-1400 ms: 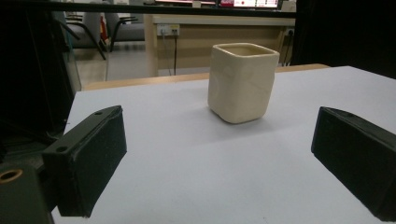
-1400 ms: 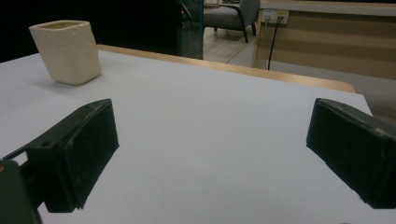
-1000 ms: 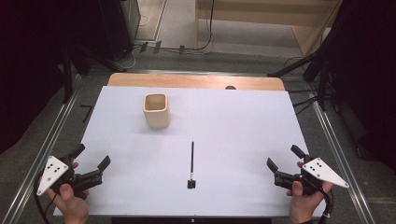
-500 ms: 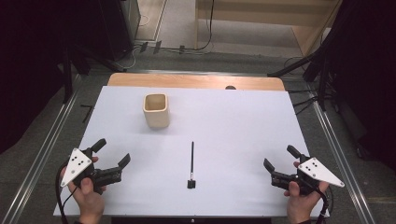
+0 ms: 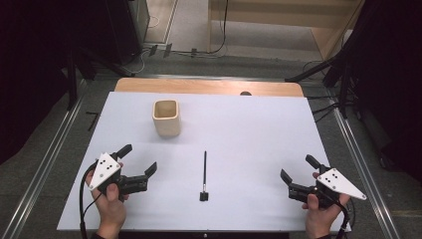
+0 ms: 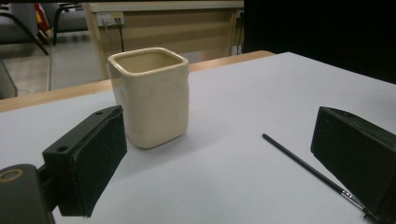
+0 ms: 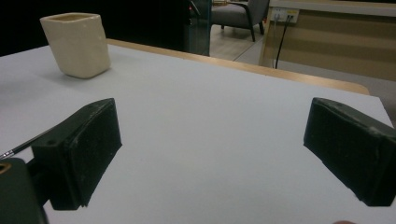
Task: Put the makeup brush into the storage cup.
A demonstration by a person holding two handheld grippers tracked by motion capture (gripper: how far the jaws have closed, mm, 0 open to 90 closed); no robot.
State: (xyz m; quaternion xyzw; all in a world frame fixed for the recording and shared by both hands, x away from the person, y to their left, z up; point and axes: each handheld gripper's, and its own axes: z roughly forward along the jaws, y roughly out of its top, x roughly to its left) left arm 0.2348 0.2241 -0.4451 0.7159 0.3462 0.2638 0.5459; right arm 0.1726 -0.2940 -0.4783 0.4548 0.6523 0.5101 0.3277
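Your left hand-held gripper (image 5: 138,165) sits in the lower left of the high view with its jaws spread wide and nothing between them. It is angled toward the middle of the table (image 5: 259,134), which puts both the cup (image 5: 166,117) and the brush (image 5: 204,170) ahead of it. In the left gripper view the cream cup (image 6: 150,95) stands upright just past the left jaw, and the thin black brush (image 6: 308,169) lies flat, running toward the lower right corner behind the right jaw.

Your right hand-held gripper (image 5: 298,172) rests in the lower right of the high view, equally wide open and empty, well apart from the brush. Its own view looks across bare white table, with the cup (image 7: 77,44) far off in the upper left and the brush (image 7: 21,147) tip just showing at the left edge.

The brush lies alone at the centre bottom of the high view, bristle end nearest you, between the two grippers and clear of the cup. That free position should leave you room to close on its handle from either side; the left gripper looks nearer to it.
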